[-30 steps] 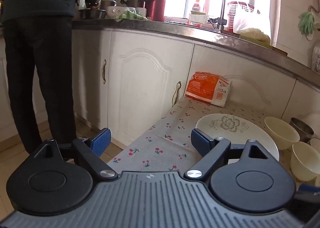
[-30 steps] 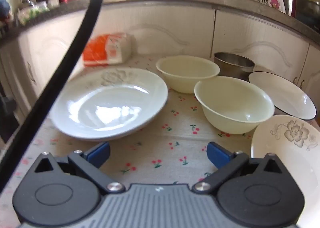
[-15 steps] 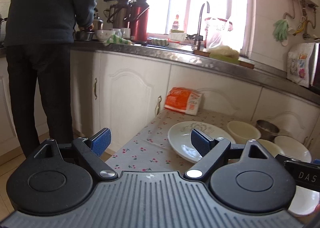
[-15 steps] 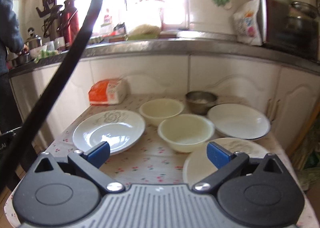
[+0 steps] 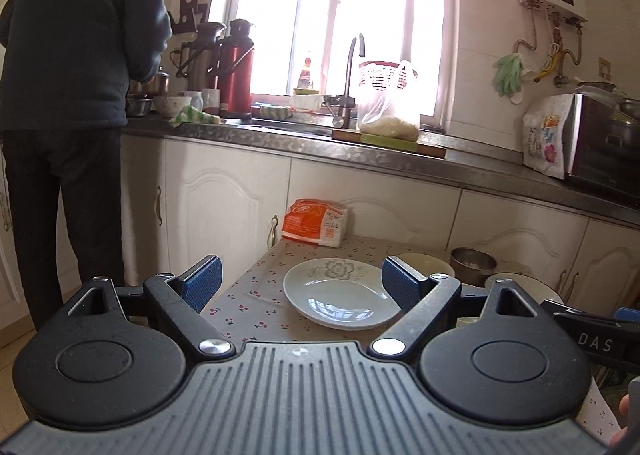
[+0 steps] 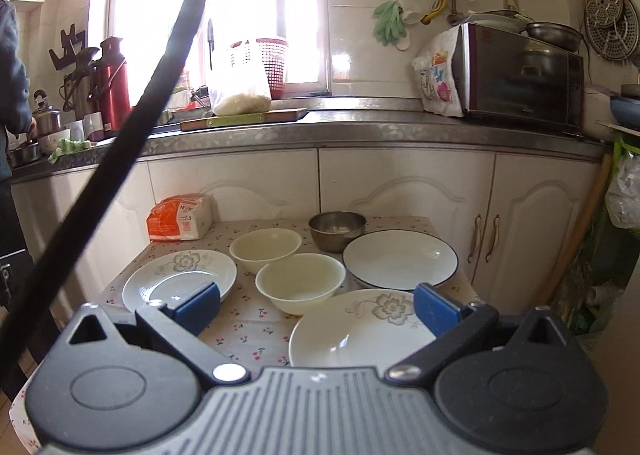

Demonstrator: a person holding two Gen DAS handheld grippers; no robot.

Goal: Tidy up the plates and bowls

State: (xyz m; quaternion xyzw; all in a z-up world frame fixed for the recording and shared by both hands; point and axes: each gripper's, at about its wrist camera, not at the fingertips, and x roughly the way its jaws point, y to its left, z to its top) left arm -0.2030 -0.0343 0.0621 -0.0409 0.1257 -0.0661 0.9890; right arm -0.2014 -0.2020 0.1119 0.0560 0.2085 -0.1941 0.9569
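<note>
On a small table with a cherry-print cloth [image 6: 248, 331] lie a flowered white plate at the left [image 6: 180, 275], a second flowered plate at the front right [image 6: 360, 331], a dark-rimmed white plate at the back right [image 6: 400, 259], two cream bowls [image 6: 300, 281] [image 6: 266, 249] and a steel bowl [image 6: 337, 229]. The left plate also shows in the left wrist view [image 5: 340, 293]. My left gripper [image 5: 298, 285] is open and empty, held back above the table's near edge. My right gripper [image 6: 316, 309] is open and empty, above the front of the table.
An orange-and-white packet [image 6: 180, 217] lies at the table's back left against white cabinets [image 6: 404, 183]. A person in dark clothes [image 5: 76, 95] stands at the counter on the left. A black cable [image 6: 132, 143] crosses the right wrist view. A microwave [image 6: 520, 75] sits on the counter.
Both grippers have pulled back and risen away from the table, so the dishes look smaller and farther. Both stay open. No dish has moved.
</note>
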